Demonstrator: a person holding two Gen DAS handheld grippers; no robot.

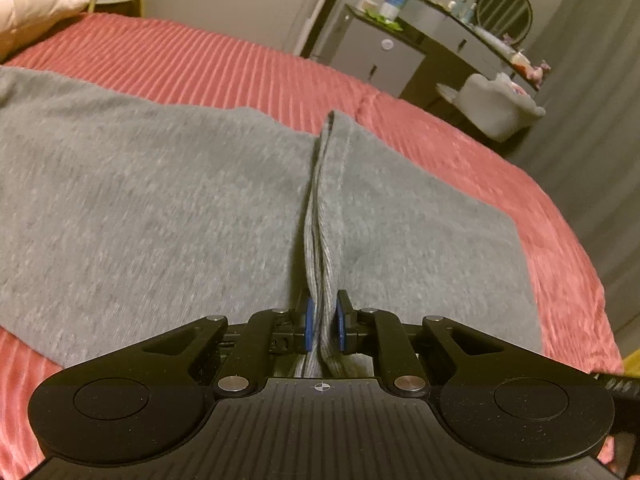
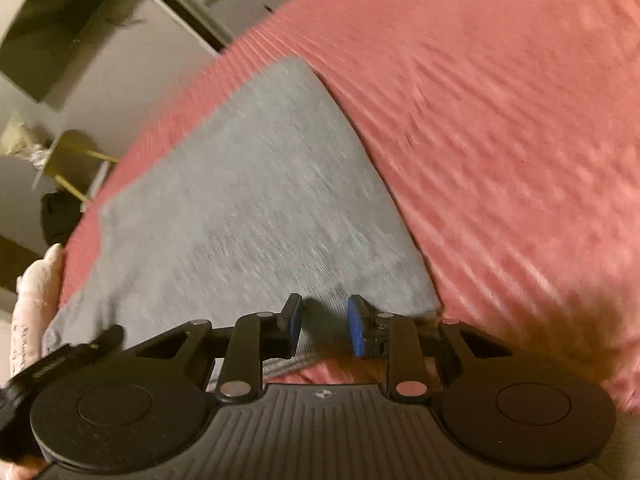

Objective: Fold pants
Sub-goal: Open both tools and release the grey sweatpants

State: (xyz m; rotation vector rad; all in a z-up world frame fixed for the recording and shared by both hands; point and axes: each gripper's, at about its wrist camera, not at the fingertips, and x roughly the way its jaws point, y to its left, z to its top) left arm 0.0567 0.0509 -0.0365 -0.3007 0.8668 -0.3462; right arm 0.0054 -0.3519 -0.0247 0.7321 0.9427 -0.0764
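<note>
— Left gripper first: how does it stand?

— Clamped tight. Its blue pads pinch a doubled, ribbed edge of the grey pants, which rises in a ridge from the cloth straight into the jaws.

— And the right gripper?

— Jaws part way apart, nothing pressed between them. It hangs just over the near corner of the pants; that view is smeared, so whether a fingertip brushes the cloth I can't say for sure.

— Where do the pants lie?

— Spread flat on the pink bed, in what looks like a broad, already doubled panel, with bedcover showing all round.

— So which step is this?

— I'd judge a fold is being set up: one edge is gripped, the other corner is not yet taken.

— What does the next move need?

— The right gripper should settle on its corner and close on every layer there. Then both should lift together, level, and carry the edge across, keeping the cloth taut so it doesn't sag or skew.
</note>
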